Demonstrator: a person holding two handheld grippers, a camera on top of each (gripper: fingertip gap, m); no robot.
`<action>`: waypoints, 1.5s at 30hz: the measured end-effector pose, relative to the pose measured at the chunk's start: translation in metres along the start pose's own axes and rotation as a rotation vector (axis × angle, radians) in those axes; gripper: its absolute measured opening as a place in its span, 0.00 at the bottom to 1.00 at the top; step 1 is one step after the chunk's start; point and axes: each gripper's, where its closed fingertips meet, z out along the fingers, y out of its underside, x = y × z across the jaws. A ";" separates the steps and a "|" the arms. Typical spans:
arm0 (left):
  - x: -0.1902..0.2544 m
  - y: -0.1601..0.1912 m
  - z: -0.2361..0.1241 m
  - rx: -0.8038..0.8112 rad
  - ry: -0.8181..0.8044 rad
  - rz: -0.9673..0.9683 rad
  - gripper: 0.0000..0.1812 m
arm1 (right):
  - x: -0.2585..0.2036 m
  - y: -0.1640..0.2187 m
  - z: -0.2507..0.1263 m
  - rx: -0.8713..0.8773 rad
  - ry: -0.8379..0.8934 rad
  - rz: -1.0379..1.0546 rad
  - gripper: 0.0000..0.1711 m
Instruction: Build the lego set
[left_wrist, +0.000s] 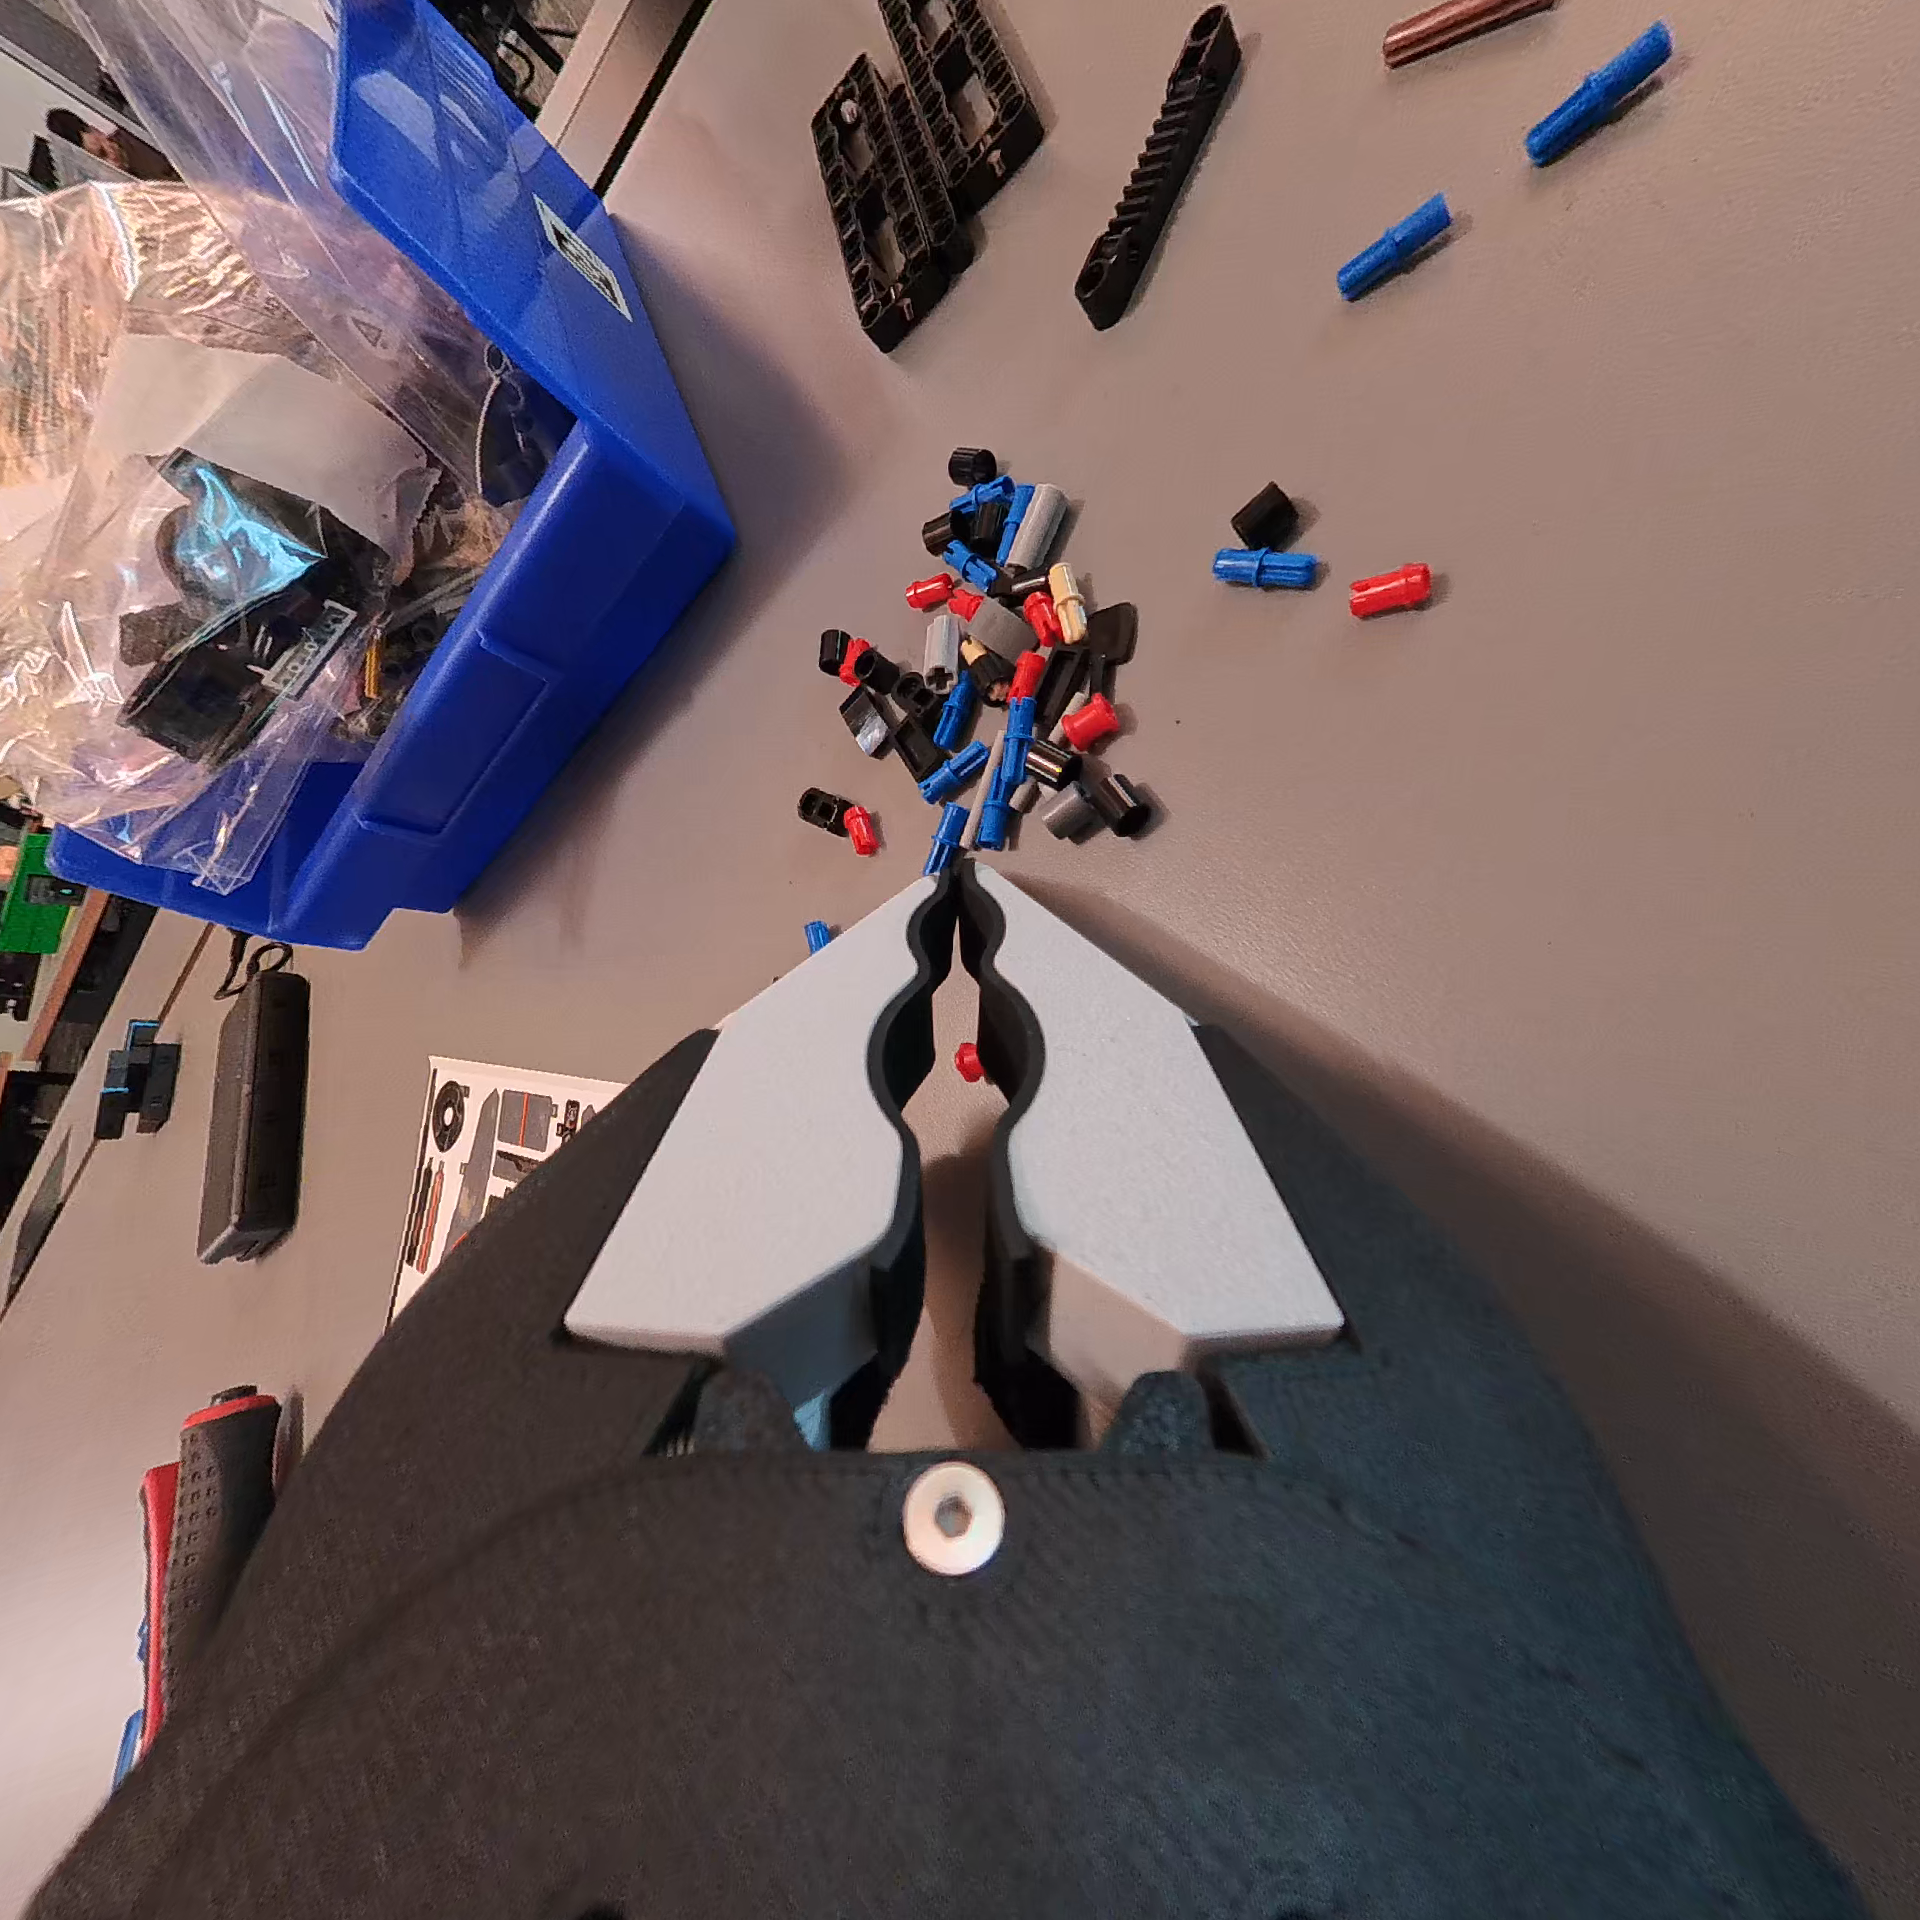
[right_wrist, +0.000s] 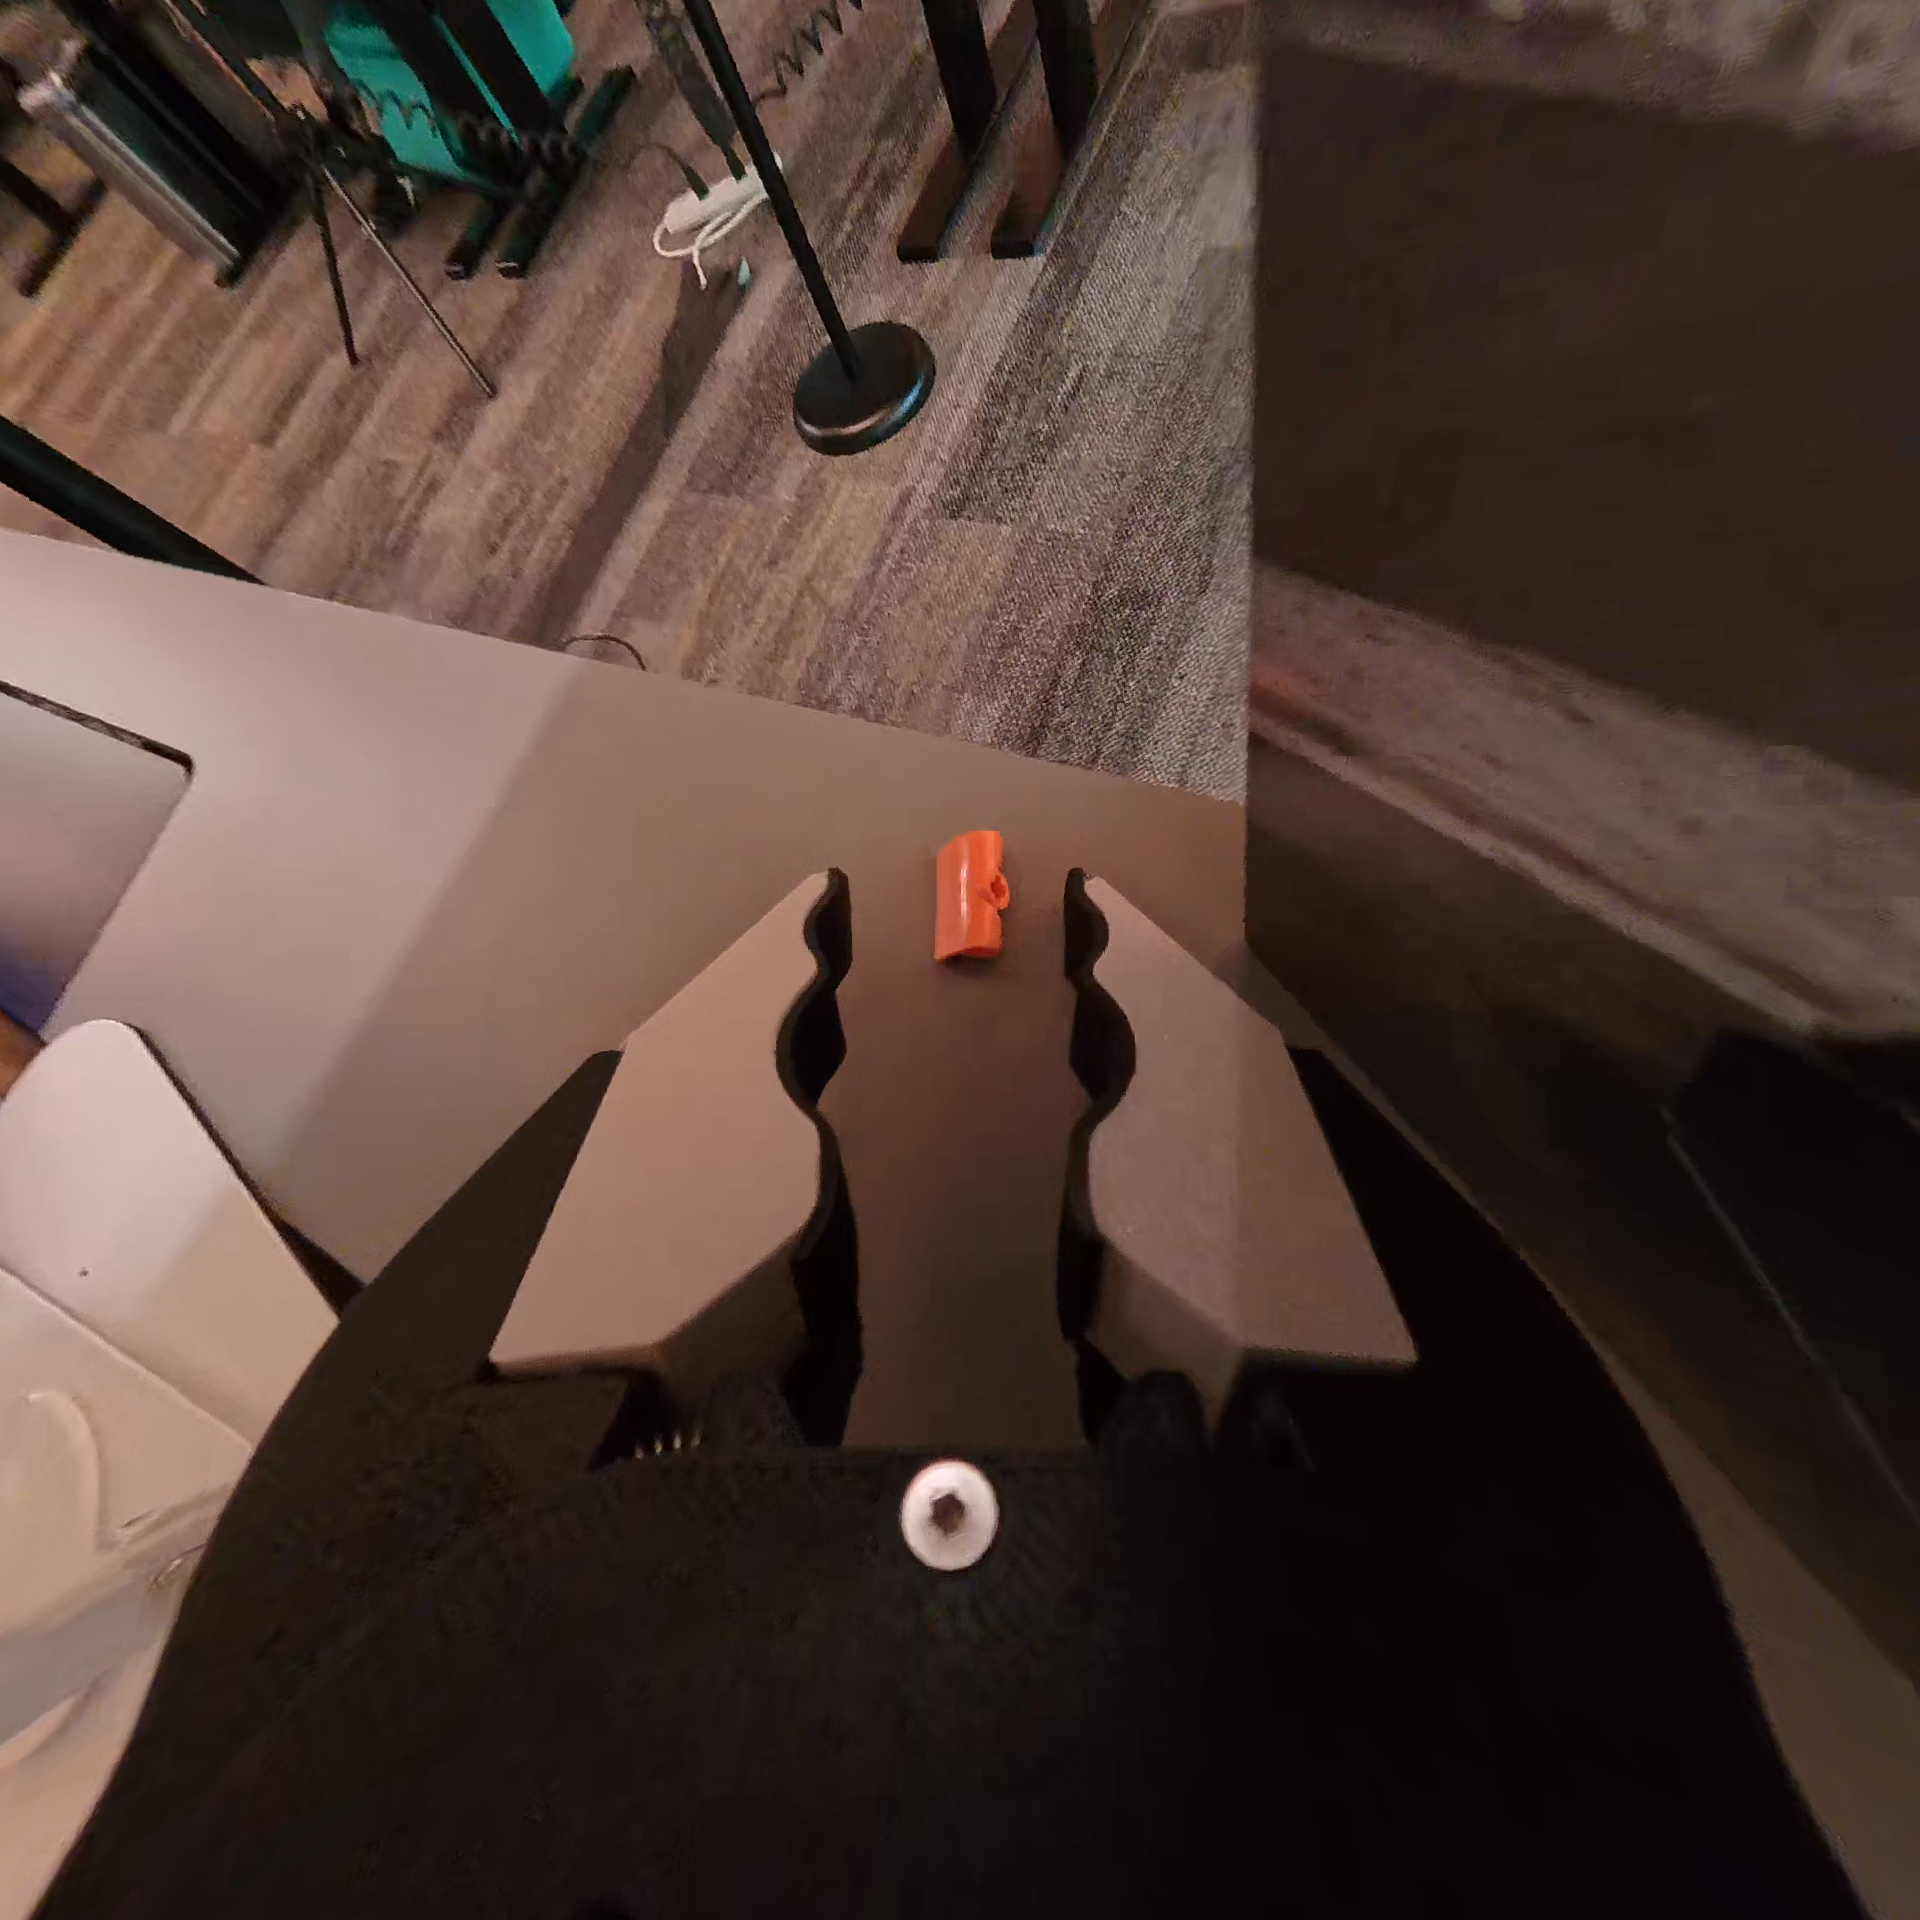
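In the left wrist view, a pile of small red, blue, black and grey Lego pins and connectors (left_wrist: 997, 675) lies on the grey table. My left gripper (left_wrist: 956, 881) has its jaws together, with its tips at the near edge of the pile, right by a blue pin (left_wrist: 948, 837). I cannot tell if anything is pinched. A red pin (left_wrist: 968, 1061) shows through the gap between the fingers. In the right wrist view, my right gripper (right_wrist: 958, 883) is open, with a small orange Lego piece (right_wrist: 968, 896) on the table between its fingertips, untouched.
A blue bin (left_wrist: 499, 582) with plastic bags of parts stands left of the pile. Black Technic frames (left_wrist: 920, 177), a black beam (left_wrist: 1158, 166) and loose blue pins (left_wrist: 1392, 247) lie farther off. An instruction sheet (left_wrist: 488, 1164) lies near left. The table edge (right_wrist: 935, 727) is just beyond the orange piece.
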 end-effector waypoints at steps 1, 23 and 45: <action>0.000 0.000 0.000 -0.001 0.000 -0.001 0.00 | 0.001 0.000 0.001 -0.005 0.012 -0.015 0.21; -0.001 0.000 0.000 0.000 -0.008 0.004 0.00 | -0.010 0.016 -0.001 -0.058 0.080 -0.177 0.05; -0.002 -0.002 -0.001 0.015 -0.009 0.024 0.00 | -0.018 0.031 -0.024 -0.030 0.138 -0.283 0.03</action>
